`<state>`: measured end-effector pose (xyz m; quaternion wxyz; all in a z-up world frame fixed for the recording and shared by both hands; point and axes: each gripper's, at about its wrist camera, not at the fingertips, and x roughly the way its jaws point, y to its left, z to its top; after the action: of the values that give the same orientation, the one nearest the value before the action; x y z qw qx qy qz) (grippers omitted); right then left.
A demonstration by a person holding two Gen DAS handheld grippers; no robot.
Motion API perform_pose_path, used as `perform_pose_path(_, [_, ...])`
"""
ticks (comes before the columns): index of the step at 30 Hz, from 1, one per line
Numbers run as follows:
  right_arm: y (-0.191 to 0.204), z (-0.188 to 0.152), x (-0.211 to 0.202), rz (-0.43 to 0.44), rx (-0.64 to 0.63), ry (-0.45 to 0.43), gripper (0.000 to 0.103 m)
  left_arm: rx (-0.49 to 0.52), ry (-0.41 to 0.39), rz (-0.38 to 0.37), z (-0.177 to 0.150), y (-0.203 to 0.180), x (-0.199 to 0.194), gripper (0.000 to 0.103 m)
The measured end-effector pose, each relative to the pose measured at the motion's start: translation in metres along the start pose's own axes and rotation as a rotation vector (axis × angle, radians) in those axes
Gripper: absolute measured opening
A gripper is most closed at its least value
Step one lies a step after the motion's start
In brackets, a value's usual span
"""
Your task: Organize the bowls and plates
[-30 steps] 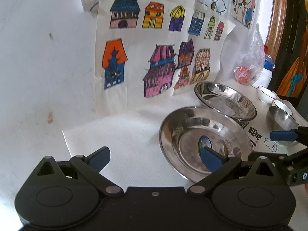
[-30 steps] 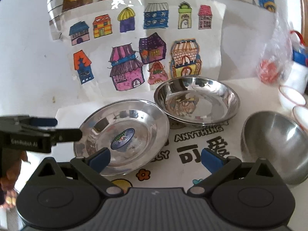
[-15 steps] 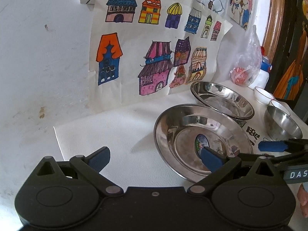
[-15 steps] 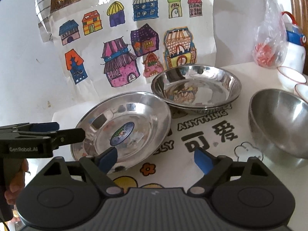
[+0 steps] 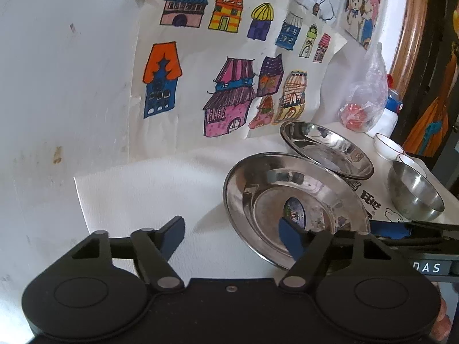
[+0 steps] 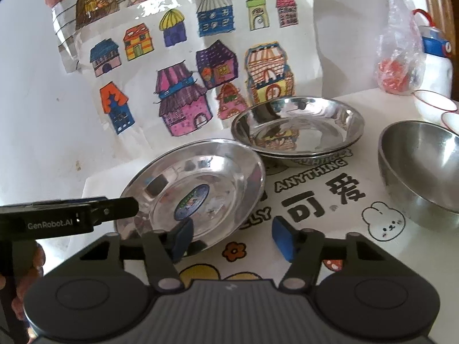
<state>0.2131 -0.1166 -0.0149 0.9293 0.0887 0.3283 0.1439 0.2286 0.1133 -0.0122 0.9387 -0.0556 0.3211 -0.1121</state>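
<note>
So I'm closing both grippers on the near steel plate: left gripper and right gripper jaws have just been narrowing, apart, nothing clamped. Next I seat its rim, then lift toward the stacked plates at one o'clock.

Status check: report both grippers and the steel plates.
Left gripper and right gripper open, jaws just been closing, nothing gripped. Shallow steel plate with sticker lies flat. Stacked steel plates behind. Nothing blocking.
</note>
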Motion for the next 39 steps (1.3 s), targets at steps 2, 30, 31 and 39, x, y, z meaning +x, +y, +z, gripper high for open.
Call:
perform_pose_path(2, [-0.002,-0.001,0.000,-0.003,0.015,-0.011,0.058,-0.019,0.006,-0.003,0.000,0.001,0.002,0.061])
perform_pose_path(30, [-0.008,-0.031,-0.037,0.013,0.051,-0.076,0.026,-0.148,-0.003,-0.058,-0.017,-0.007,-0.017,0.013])
perform_pose_path(31, [-0.008,-0.033,-0.041,0.012,0.051,-0.079,0.026,-0.148,-0.005,-0.060,-0.020,-0.009,-0.020,0.013])
perform_pose_path(39, [-0.012,-0.051,-0.078,-0.028,0.010,-0.155,0.026,-0.143,-0.026,-0.096,-0.041,-0.028,-0.045,0.013])
